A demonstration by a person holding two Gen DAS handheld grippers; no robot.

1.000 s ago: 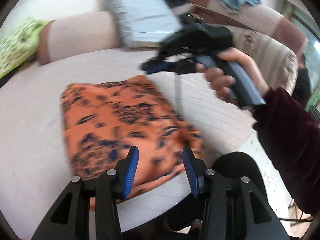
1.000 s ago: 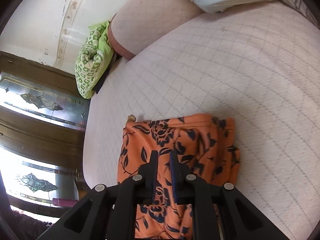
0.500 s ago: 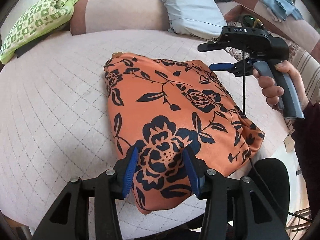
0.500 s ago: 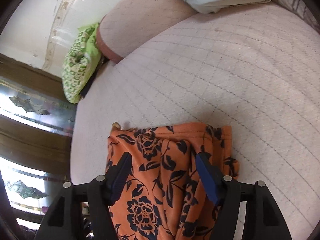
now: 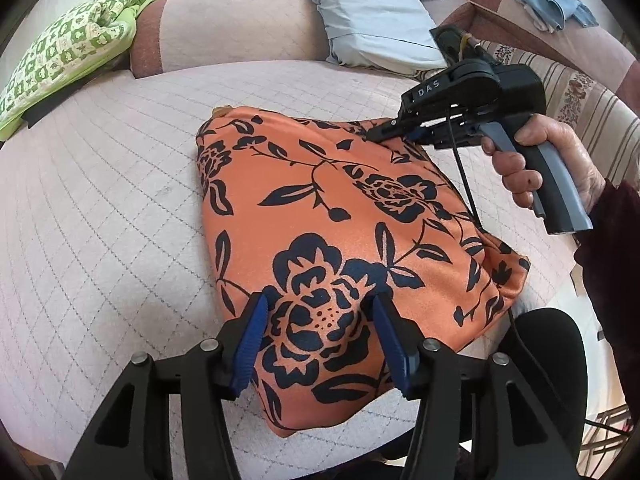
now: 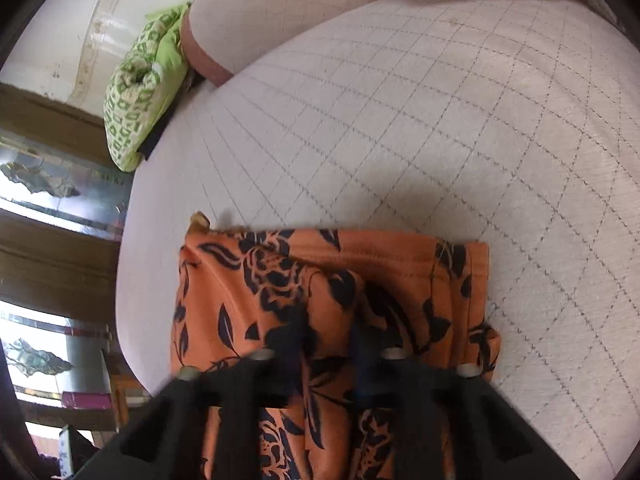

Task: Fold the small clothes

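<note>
A quilted pale bed (image 5: 100, 208) fills most of both views, with a pink bolster (image 5: 232, 28), a grey-blue pillow (image 5: 372, 20) and a green patterned cushion (image 5: 68, 56) along the top of the left view. The orange floral garment (image 5: 320, 216) lies folded at the centre of that frame, running toward the lower right. The left claw (image 5: 318, 336) hovers over the garment's near end, its jaws wide apart and holding nothing. The right claw (image 5: 374, 133), at upper right, has its tip at the garment's far edge; its own view is blurred, and I cannot tell whether it grips the cloth. The step looks like picking up the far edge for another fold. Next, the left claw likely needs to pin or pinch the near end.
</note>
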